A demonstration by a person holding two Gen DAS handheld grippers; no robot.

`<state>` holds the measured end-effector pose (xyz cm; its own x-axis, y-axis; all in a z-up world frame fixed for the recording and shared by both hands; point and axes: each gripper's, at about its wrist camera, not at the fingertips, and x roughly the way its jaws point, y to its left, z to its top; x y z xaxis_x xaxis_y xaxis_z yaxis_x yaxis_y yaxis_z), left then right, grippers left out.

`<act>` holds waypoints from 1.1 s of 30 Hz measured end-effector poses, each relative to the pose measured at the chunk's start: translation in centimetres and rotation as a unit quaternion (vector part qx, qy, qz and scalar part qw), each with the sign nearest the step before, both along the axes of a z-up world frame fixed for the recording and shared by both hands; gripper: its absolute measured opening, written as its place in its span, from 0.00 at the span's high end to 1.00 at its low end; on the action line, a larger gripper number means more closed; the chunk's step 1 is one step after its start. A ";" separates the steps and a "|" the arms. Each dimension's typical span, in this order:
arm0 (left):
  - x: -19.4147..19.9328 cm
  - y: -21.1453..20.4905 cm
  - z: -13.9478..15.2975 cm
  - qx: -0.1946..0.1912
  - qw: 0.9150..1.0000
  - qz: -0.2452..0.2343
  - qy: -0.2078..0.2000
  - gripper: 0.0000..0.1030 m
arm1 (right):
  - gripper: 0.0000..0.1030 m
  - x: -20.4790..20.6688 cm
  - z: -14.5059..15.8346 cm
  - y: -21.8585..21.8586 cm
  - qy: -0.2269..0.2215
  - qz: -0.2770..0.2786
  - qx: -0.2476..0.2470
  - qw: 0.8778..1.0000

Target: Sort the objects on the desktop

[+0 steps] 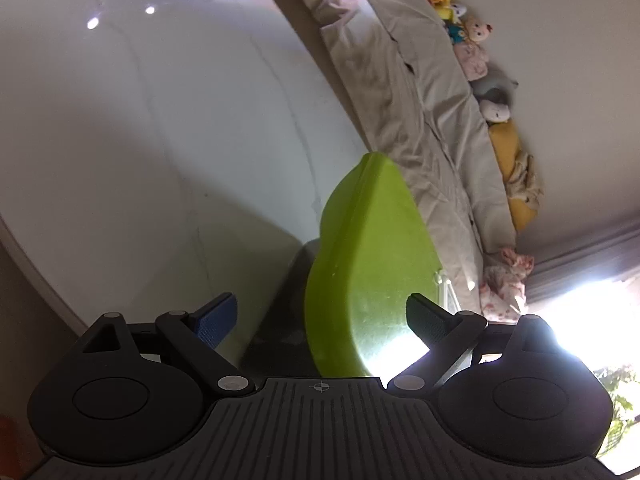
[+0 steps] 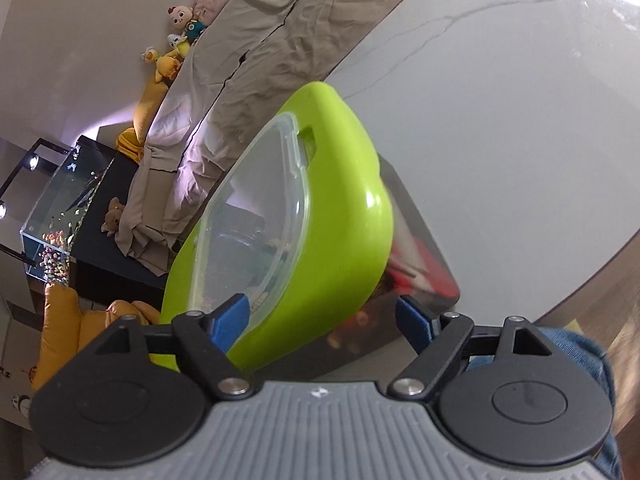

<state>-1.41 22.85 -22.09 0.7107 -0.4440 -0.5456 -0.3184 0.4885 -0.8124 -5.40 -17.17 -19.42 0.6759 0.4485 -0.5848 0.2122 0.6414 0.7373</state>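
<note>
Through the left wrist camera, the left claw (image 1: pixel 322 320) is standing spread wide, its blue pad (image 1: pixel 214 320) on one side and its dark pad (image 1: pixel 426 320) on the other, and a green box (image 1: pixel 372 264) is sitting tilted in the gap between them; neither pad is visibly pressing on it. The box is showing its solid green underside here, with bright window glare washing over its lower corner. Behind it the white marble bench (image 1: pixel 160 140) is filling the left of the view, and a bed under a wrinkled beige sheet (image 1: pixel 404 92) is running along the right with a row of stuffed toys (image 1: pixel 472 36) lined up against the wall. Through the right wrist camera, the right claw (image 2: pixel 326 320) is also standing spread, with the same green box (image 2: pixel 340 216) lying slanted between its two blue pads (image 2: pixel 232 320); whether either pad is touching the box cannot be told. From this side the box's clear lid (image 2: pixel 260 208) is facing left, with dim contents behind it. A dark flat thing with red and white print (image 2: pixel 420 264) is lying on the bench (image 2: pixel 500 120) just beside the box. Farther left a fish tank (image 2: pixel 60 208) is standing on a dark cabinet next to the bed.
</note>
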 end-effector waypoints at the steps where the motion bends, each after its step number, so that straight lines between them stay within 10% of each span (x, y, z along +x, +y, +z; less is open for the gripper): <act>1: 0.0 0.0 -0.4 -0.008 1.000 0.002 0.005 0.08 | 0.20 0.1 -0.1 0.6 -0.004 0.001 -0.001 1.000; 10: 0.5 -0.4 -0.3 -0.011 1.000 -0.001 0.015 0.07 | 0.22 2.2 -1.5 3.1 0.003 0.002 0.048 0.999; 22: 3.4 0.0 -0.6 -0.044 0.998 0.033 -0.021 0.05 | 0.23 9.7 -0.3 3.6 -0.018 -0.001 -0.005 1.000; 27: -0.5 -0.3 -1.8 -0.088 0.990 0.104 -0.042 0.03 | 0.22 6.9 2.0 1.5 -0.059 0.026 -0.040 0.997; 33: -3.9 -3.9 0.2 0.052 0.990 -0.077 -0.107 0.03 | 0.17 2.8 4.4 -3.3 -0.097 -0.029 -0.160 0.982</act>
